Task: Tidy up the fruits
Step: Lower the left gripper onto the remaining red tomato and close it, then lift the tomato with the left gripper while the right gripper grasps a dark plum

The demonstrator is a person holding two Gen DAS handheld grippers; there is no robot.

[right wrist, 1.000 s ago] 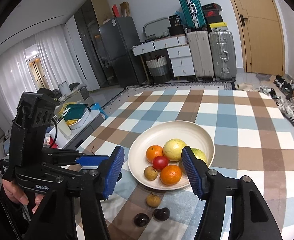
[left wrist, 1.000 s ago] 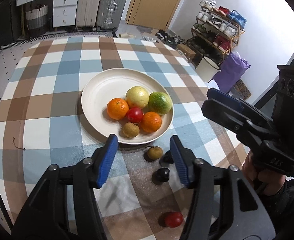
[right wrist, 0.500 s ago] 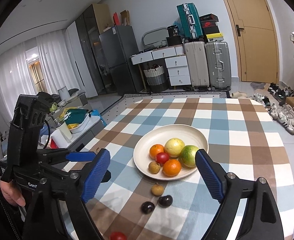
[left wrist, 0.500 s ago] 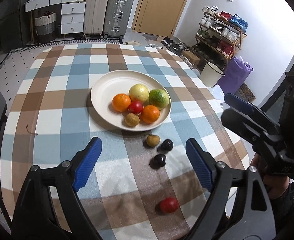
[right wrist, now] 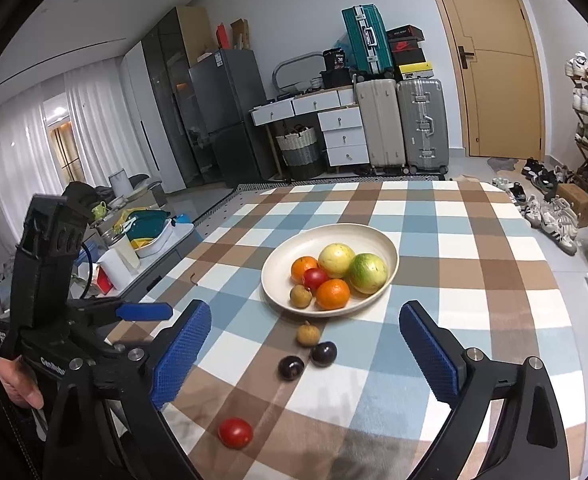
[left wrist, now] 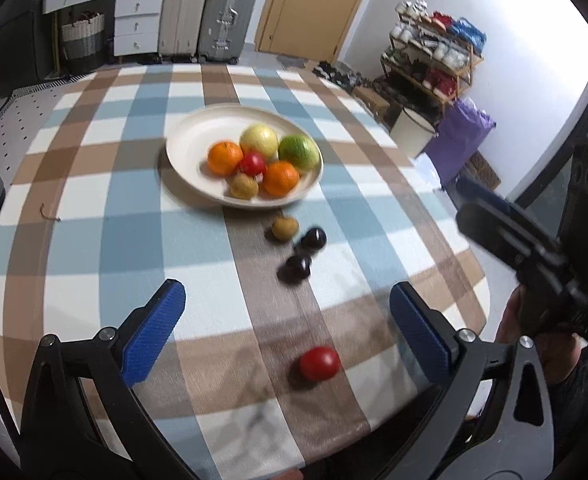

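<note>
A cream plate [left wrist: 198,136] [right wrist: 378,240] on the checked table holds two oranges, a yellow fruit, a green fruit, a small red fruit and a small brown fruit. On the cloth in front of it lie a brown longan [left wrist: 284,228] [right wrist: 308,333], two dark plums [left wrist: 313,239] [left wrist: 298,266] [right wrist: 323,353] [right wrist: 291,367] and a red tomato [left wrist: 319,363] [right wrist: 235,432]. My left gripper [left wrist: 290,332] is open and empty above the near table edge, the tomato between its fingers. My right gripper [right wrist: 306,352] is open and empty, held back from the loose fruits.
The round table has a blue, brown and white checked cloth [left wrist: 94,208]. Suitcases [right wrist: 402,124] and drawers stand beyond its far side, a shoe rack [left wrist: 434,56] to the right. A low side table with containers [right wrist: 142,236] stands to the left.
Both grippers have pulled back and up from the plate and opened wider. The red tomato near the table edge has come further into both views.
</note>
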